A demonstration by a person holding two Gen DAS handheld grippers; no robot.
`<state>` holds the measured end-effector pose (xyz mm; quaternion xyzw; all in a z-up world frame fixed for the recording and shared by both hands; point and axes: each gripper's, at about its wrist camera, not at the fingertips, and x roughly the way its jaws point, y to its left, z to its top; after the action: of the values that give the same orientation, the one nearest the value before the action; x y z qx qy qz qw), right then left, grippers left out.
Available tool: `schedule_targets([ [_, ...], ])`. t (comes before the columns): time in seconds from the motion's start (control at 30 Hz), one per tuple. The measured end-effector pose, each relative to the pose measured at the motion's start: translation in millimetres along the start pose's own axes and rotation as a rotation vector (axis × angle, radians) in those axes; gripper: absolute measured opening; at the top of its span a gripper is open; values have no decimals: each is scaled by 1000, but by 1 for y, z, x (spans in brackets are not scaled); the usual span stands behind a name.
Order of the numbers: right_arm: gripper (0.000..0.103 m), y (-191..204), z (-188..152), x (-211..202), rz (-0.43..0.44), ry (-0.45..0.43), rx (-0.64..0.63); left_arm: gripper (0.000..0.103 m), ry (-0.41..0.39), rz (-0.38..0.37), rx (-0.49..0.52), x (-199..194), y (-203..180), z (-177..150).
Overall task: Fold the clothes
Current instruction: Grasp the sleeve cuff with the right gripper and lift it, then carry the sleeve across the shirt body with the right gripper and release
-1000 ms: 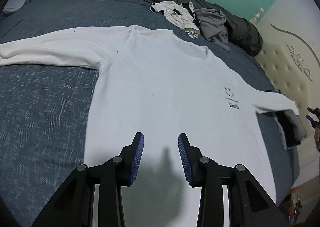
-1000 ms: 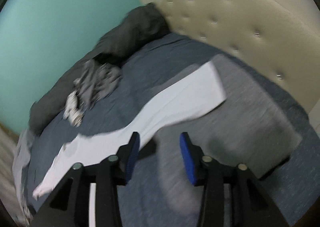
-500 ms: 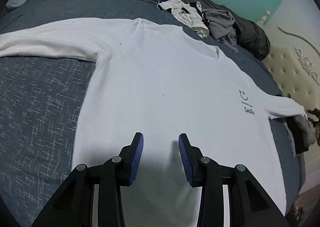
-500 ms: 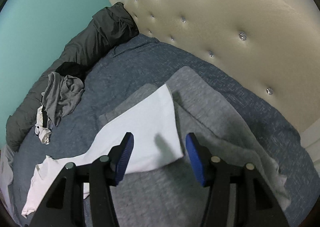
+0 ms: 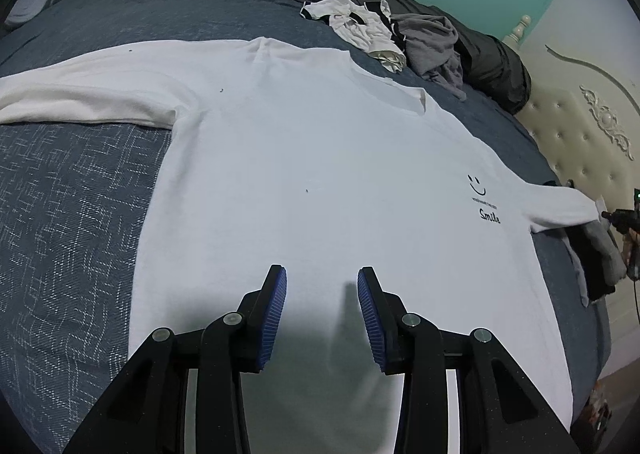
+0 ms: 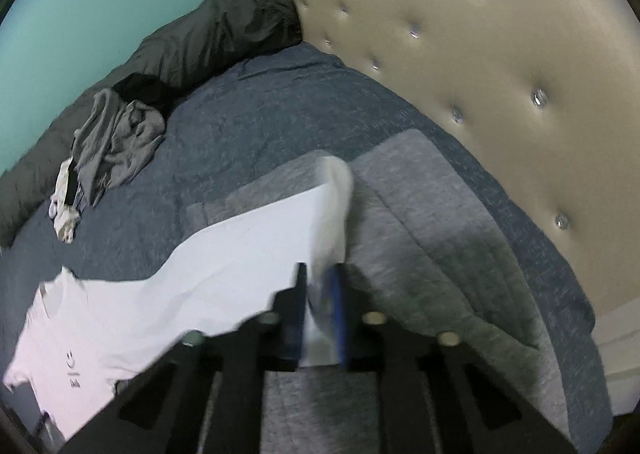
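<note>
Pinching one sleeve (blurred, apparently): right claw, one shirt.

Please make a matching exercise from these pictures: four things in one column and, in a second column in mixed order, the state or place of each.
1. left gripper
2. right gripper
3. white long-sleeved shirt with a smile print
4. crumpled grey garment

a. shut on a sleeve end
b. spread flat on the blue bed cover
c. open above the shirt
d. heaped beside the dark duvet

Pairs: 1-c, 2-a, 3-b, 4-d
</note>
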<state>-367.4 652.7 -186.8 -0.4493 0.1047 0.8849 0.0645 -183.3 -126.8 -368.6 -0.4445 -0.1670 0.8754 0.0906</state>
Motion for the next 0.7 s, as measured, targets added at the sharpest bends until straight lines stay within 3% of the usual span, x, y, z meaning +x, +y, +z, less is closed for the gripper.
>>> schedule_targets([
  [0.2,2,34,9,-39,45,-79,-69,41,-18,-18,-2,-8,-2,1],
  [0.33,2,69,18,-75,126,-122,-100,41,-32,-36,-5,-17,-4,1],
  [0.7,2,256,3,-155,399,-123,-306,41,-47,-105,-9,-41,-10,-2],
])
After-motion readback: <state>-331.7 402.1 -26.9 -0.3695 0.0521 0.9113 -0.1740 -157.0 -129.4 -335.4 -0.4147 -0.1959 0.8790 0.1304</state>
